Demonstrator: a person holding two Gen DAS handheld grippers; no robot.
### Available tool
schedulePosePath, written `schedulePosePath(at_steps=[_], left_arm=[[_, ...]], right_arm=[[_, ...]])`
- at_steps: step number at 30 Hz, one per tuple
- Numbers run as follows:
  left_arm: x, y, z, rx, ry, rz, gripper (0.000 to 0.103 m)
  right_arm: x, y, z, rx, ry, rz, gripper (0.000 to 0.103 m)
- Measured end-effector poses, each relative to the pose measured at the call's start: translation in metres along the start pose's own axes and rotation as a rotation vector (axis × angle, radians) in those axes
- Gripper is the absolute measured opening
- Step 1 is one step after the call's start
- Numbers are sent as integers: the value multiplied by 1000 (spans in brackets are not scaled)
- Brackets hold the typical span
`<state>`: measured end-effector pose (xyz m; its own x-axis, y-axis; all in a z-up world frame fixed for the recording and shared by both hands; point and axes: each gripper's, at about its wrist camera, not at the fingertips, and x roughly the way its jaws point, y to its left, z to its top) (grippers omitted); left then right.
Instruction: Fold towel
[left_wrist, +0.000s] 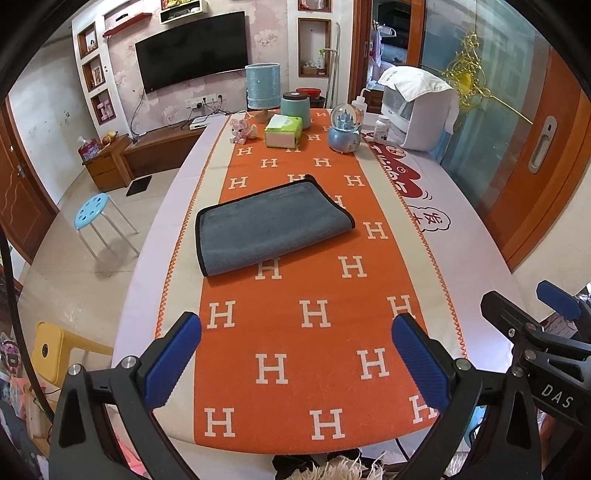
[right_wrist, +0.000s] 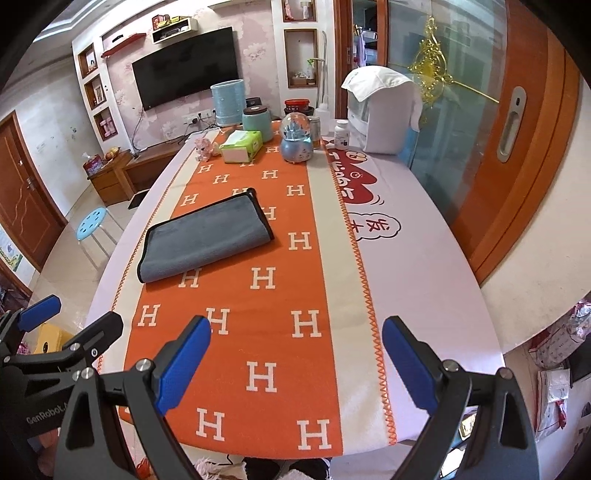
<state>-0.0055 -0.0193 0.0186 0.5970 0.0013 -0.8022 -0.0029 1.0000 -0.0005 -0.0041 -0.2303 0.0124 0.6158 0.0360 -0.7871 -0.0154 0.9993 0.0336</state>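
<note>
the grey towel (left_wrist: 271, 225) lies flat on the orange runner (left_wrist: 314, 332) about halfway up the table (left_wrist: 472, 229), already doubled over into a rectangle with black piping along its edges and a rounded fold on the side nearer the grippers. it sits ahead of both grippers and well apart from them, with a bare stretch of runner between. its long axis runs crosswise and skewed, from the near left corner up to the far right corner. the left gripper (left_wrist: 295, 354) hovers over the near end of the runner with its blue pads spread wide and nothing between them; seen from it, the towel is almost dead ahead, a touch to the left. the right gripper (right_wrist: 295, 354) is likewise spread wide and empty, and from its view the towel (right_wrist: 207, 236) lies ahead and clearly off to the left, so the left hand looks the nearer one, especially to the near left corner. at the far end of the table stand a teal canister (left_wrist: 295, 104) with its lid on, contents hidden, a green tissue box (left_wrist: 283, 131), a snow globe (left_wrist: 345, 129), a white pill bottle (left_wrist: 381, 129) and a white appliance draped with a white cloth (left_wrist: 417, 107). if another fold is wanted, i judge it would be across the long axis.
</note>
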Motion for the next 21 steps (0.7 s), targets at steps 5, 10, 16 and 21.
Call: schedulePosePath(at_steps=[5,10,16,21], left_arm=[[-2,-1,-1,2,-3,16,102],[-2,2,-1,-4,1,26,102],[1,4,-1,-16,12,33,102],[4,4,-2,-22,21,34,102]], right_arm=[[-2,0,-1,2,-4,4,95],[-3,1,-1,-1,-4,7,95],[-2,5,0,-10,-2,16,95],[0,6,1,-15,2,17,95]])
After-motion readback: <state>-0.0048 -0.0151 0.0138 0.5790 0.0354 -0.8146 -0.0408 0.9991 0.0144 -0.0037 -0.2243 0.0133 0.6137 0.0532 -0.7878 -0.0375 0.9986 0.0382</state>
